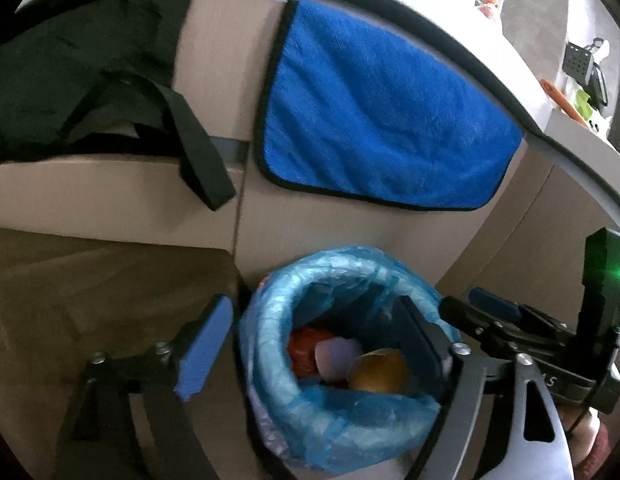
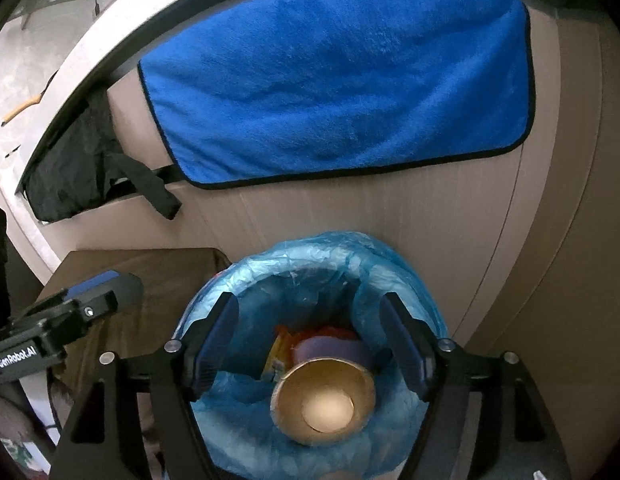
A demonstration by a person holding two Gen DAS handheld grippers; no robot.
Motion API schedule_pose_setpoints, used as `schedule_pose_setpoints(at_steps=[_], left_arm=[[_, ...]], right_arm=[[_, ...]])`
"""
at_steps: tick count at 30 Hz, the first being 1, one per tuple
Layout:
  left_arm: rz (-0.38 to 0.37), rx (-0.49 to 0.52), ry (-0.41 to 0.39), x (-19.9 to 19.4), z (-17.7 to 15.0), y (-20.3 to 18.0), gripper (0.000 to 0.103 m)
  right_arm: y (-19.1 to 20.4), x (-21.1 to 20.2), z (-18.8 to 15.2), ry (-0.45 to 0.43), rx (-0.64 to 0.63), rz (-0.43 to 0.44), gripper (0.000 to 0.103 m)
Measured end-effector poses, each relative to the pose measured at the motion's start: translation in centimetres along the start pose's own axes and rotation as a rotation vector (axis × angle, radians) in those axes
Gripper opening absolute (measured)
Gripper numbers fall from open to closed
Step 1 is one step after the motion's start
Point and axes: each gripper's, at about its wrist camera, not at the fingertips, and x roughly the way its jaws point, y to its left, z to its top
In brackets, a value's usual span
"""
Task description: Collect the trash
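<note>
A small bin lined with a blue plastic bag [image 1: 270,320] [image 2: 310,264] stands on the floor against the cabinet front. Inside lie a brown paper cup [image 1: 378,370] [image 2: 326,400] with its mouth facing up, a pale purple piece [image 1: 338,354] [image 2: 330,350] and red and orange wrappers [image 1: 306,348] [image 2: 280,354]. My left gripper [image 1: 314,344] hangs open above the bin, its right finger over the rim, with nothing between the pads. My right gripper [image 2: 312,344] is open over the bin's mouth; the cup lies below it, clear of both pads. Each gripper also shows in the other's view [image 1: 494,308] [image 2: 98,288].
A blue towel [image 1: 374,112] [image 2: 338,92] hangs on the beige cabinet front above the bin. A black cloth with a strap [image 1: 82,80] [image 2: 90,168] hangs out of a drawer to the left. A brown box [image 1: 110,280] [image 2: 150,276] stands left of the bin. The countertop [image 1: 570,136] carries small items.
</note>
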Motion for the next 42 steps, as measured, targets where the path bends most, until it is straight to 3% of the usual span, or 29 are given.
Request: schedule_pose_setpoints(at_steps=[8, 15, 18, 21, 31, 42], left_arm=[[0.093, 0.045, -0.053, -6.4, -1.9, 1.1, 0.087], [0.259, 0.111, -0.119, -15.2, -6.0, 1.5, 0.087], [0.394, 0.130, -0.148, -19.0, -9.0, 1.7, 0.087], [0.457, 0.129, -0.143, -21.6, -11.6, 2.0, 0.087], [0.531, 0.116, -0.140, -28.5, -18.4, 2.1, 0.087], [0.540, 0.104, -0.237, -32.5, -20.3, 1.7, 0.087]], right_arm=[[3.2, -3.9, -1.1, -0.057, -0.053, -0.011, 0.070], [8.9, -10.4, -5.1, -0.149, -0.156, -0.033, 0.071], [11.0, -13.3, -7.5, -0.170, -0.155, -0.022, 0.077], [12.7, -15.7, -9.8, -0.179, -0.145, 0.000, 0.077], [18.6, -21.1, -17.0, -0.209, -0.178, -0.052, 0.082], [20.4, -23.1, -19.3, -0.228, -0.168, -0.066, 0.082]])
